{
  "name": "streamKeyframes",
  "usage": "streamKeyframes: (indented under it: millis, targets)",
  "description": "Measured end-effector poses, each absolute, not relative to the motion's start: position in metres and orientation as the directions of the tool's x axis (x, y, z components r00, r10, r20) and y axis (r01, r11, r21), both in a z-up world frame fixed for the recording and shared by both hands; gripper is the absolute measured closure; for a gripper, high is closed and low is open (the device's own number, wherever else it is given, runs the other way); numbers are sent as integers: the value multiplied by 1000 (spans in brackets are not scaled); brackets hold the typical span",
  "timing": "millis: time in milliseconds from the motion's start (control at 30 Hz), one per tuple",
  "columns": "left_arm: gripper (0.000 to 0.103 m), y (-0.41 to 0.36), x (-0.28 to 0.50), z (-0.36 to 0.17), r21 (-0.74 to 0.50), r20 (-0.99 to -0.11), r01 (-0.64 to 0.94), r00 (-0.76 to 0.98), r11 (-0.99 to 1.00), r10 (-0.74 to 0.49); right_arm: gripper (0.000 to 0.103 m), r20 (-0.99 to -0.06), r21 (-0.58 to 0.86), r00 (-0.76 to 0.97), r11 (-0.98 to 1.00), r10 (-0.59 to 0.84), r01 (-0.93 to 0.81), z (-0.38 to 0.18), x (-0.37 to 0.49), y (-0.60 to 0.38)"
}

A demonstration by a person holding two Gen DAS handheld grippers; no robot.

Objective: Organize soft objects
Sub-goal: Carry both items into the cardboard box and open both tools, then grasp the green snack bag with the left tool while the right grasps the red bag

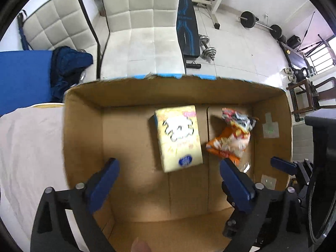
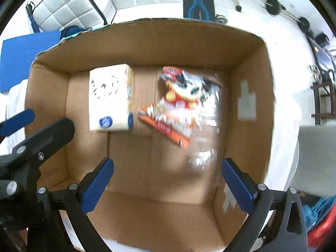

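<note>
An open cardboard box (image 1: 84, 136) (image 2: 147, 48) lies below both grippers. On its floor lies a pale yellow tissue pack (image 1: 178, 138) (image 2: 109, 100) with a blue round logo. To its right is a crumpled orange and red snack bag (image 1: 231, 138) (image 2: 180, 109). My left gripper (image 1: 169, 163) hangs open above the box, nothing between its blue fingers. My right gripper (image 2: 168, 162) is open too, above the box floor near the bag and apart from it. Each view catches the other gripper at its edge: the right one's finger (image 1: 281, 164), the left one's finger (image 2: 19, 121).
The box rests on a white sheet (image 1: 27, 157), with a blue mat (image 1: 21, 77) and a dark blue garment (image 1: 69, 67) to the left. Beyond stand white padded chairs (image 1: 142, 21), a weight bench (image 1: 187, 31) and dumbbells (image 1: 208, 48) on the tiled floor.
</note>
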State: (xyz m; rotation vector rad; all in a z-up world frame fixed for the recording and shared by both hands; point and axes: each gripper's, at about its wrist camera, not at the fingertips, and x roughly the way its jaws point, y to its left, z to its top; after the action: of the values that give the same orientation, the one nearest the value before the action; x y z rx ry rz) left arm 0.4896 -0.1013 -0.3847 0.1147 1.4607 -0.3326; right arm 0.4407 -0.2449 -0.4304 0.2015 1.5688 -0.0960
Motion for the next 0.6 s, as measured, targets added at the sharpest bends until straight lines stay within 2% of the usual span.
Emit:
streamKeyframes:
  millis: [200,600]
  targets:
    - [5,-92,446,-358,-71,-981,313,148,947,-122,0,-996,-7,88,976,-27,218,-388,393,-228]
    - [5,-64,360,-287,-22,-937,236,333,972,-102,0,-978,10,207,980,-32,198,-323,323,-200]
